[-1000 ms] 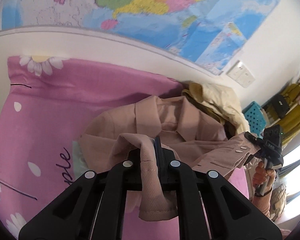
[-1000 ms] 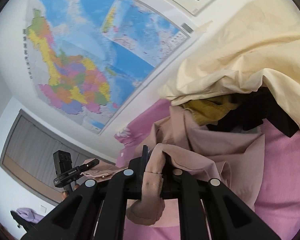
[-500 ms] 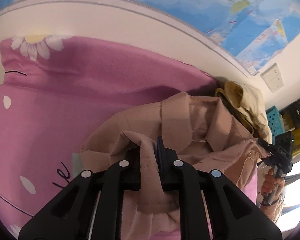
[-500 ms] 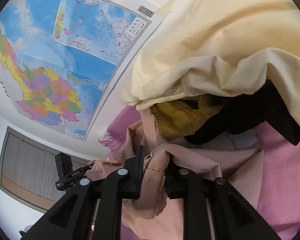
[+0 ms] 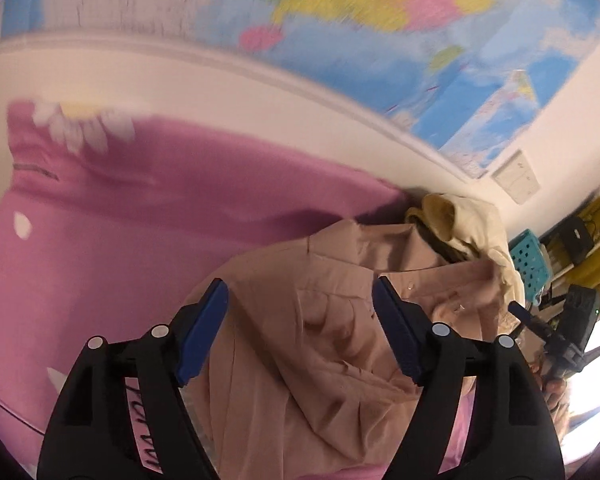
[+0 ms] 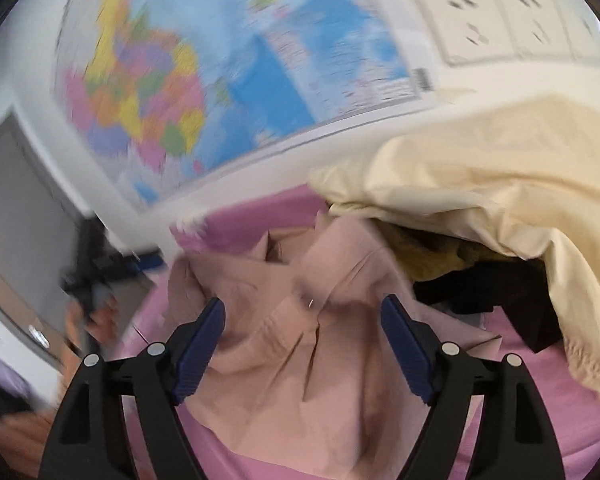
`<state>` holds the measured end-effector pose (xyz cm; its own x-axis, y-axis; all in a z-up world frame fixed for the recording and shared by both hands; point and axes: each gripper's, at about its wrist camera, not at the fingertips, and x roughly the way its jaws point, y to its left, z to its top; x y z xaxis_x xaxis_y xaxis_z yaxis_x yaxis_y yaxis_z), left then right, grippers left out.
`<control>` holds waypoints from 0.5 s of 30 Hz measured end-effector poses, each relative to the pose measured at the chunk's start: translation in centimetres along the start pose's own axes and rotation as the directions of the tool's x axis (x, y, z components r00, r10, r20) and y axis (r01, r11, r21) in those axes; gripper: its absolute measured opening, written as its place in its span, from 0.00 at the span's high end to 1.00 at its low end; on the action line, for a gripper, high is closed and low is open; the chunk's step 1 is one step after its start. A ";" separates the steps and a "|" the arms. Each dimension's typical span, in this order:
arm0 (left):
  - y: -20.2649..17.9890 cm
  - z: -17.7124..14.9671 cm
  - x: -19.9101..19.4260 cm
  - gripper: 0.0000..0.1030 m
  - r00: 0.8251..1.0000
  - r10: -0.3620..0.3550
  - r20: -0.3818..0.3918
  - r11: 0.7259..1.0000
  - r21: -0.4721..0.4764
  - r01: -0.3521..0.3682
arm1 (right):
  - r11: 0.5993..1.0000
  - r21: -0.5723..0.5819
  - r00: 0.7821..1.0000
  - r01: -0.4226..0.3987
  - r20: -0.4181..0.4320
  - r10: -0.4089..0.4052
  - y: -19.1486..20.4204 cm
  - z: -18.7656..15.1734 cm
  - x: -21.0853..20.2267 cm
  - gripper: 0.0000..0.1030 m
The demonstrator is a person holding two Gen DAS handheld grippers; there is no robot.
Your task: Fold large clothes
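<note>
The dusty-pink button-up shirt [image 5: 332, 344], pinched a moment ago, is now released: the jaws of the left gripper [image 5: 300, 332] and right gripper [image 6: 302, 344] are opening, nothing held. It is dropped crumpled on the pink floral bedsheet [image 5: 140, 220], beside the clothes heap near the wall edge; regrasping seems needed.

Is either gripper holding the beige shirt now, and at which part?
Neither. The left gripper and right gripper are opening, pads clear of the beige shirt lying below them.
</note>
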<state>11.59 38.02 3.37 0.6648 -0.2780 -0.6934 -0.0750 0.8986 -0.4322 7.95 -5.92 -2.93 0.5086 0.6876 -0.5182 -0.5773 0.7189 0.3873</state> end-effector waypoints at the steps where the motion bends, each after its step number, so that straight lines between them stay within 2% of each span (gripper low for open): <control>1: -0.5 -0.5 -0.8 0.27 1.000 0.005 0.015 1.000 0.025 -0.005 | 0.999 -0.046 1.000 0.021 -0.015 -0.021 0.8 -0.2 0.5 0.24; 2: -1.0 -0.9 -1.1 0.24 1.000 0.009 0.015 0.998 0.054 -0.010 | 0.995 -0.089 0.998 0.050 -0.026 -0.053 1.6 -0.4 1.1 0.24; 5: -3.7 -2.5 -0.6 0.22 0.998 0.069 -0.010 0.983 0.173 -0.066 | 0.964 -0.213 0.985 0.157 -0.042 -0.169 3.3 -0.8 3.7 0.24; 6: -4.3 -3.0 0.0 0.21 0.997 0.074 -0.032 0.977 0.201 -0.067 | 0.944 -0.250 0.971 0.215 -0.048 -0.234 3.6 -0.7 5.1 0.24; 8: -5.5 -4.0 1.9 0.21 0.991 0.090 -0.095 0.968 0.242 -0.065 | 0.918 -0.279 0.949 0.282 -0.061 -0.310 3.6 -0.5 7.0 0.24; 10: -6.4 -4.7 3.6 0.21 0.986 0.097 -0.137 0.961 0.270 -0.057 | 0.873 -0.325 0.913 0.364 -0.061 -0.404 3.4 -0.5 9.1 0.24; 12: -6.8 -5.4 4.8 0.21 0.982 0.100 -0.160 0.956 0.290 -0.050 | 0.814 -0.394 0.874 0.426 -0.053 -0.483 3.6 -1.0 10.7 0.21; 15: -7.8 -5.9 6.7 0.21 0.976 0.106 -0.188 0.947 0.320 -0.042 | 0.748 -0.470 0.833 0.468 -0.049 -0.552 3.5 -2.1 12.5 0.17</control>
<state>12.21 27.11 -1.26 0.5016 -0.2396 -0.8313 0.1388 0.9707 -0.1960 10.97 4.99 -9.66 0.7107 0.1709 -0.6824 -0.4942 0.8117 -0.3114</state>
